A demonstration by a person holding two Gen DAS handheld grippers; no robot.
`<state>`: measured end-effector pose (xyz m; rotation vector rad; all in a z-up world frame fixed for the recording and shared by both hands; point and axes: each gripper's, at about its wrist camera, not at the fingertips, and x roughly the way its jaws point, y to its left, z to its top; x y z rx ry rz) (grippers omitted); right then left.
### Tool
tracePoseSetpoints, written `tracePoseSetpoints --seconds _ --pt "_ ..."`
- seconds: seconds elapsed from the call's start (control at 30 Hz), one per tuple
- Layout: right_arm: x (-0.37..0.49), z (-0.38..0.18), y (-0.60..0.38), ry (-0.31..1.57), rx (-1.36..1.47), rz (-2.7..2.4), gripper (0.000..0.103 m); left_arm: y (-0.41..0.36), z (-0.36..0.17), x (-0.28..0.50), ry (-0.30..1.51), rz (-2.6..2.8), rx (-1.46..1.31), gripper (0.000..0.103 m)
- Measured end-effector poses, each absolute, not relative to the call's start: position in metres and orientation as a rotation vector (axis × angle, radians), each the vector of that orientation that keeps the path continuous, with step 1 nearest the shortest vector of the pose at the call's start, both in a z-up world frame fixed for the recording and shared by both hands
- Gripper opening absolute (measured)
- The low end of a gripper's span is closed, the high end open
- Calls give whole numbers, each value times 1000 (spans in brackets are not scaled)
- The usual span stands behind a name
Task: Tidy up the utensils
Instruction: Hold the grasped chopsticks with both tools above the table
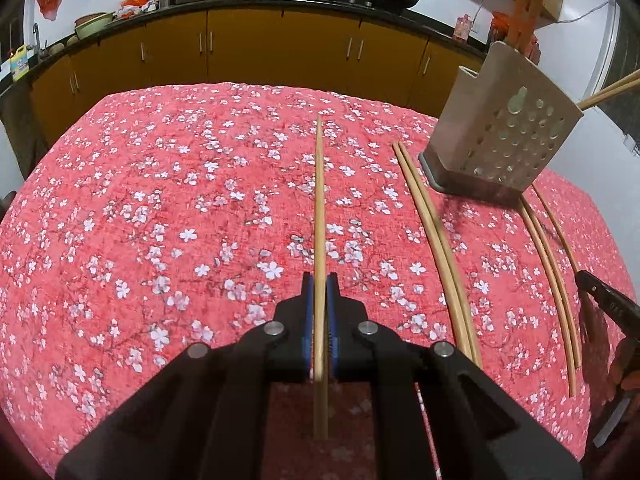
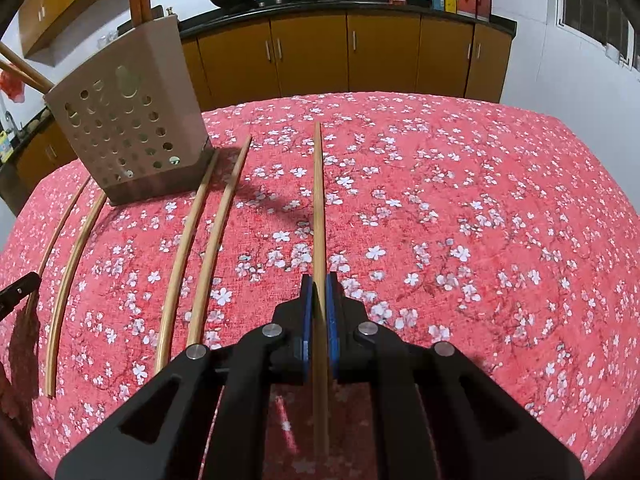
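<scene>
We have one chopstick in each hand. The left gripper (image 1: 319,280) has its jaws clamped on a chopstick (image 1: 319,200) that runs straight ahead between the blue pads, its far tip out over the flowered cloth of the worktop (image 1: 160,200); the right gripper (image 2: 319,280) pinches a second chopstick (image 2: 318,200) the same way. Gripping near one end and lengthwise keeps each stick in line with our aim, which should make it easier to steer a tip into the perforated holder (image 1: 508,136).

That holder stands upright on its grey base toward the far side of the cloth, between our two hands: to the right of the left gripper, to the left of the right one. It already carries a few chopsticks, leaning out over its rim. Flat on the cloth beside its base lie more: a close pair (image 1: 436,240) on its left flank and further sticks (image 1: 554,272) on its right flank, all roughly parallel and pointing toward the holder, so each can be taken in turn.
</scene>
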<state>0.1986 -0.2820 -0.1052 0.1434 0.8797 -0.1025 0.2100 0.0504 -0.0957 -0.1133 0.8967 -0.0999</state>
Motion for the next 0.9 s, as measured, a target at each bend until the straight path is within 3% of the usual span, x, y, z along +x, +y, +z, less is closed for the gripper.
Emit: tracePoseSetpoints --seconds 0.9 --pt "177 -105 -277 879 154 -85 8 43 -96 196 901 -101 -56 10"
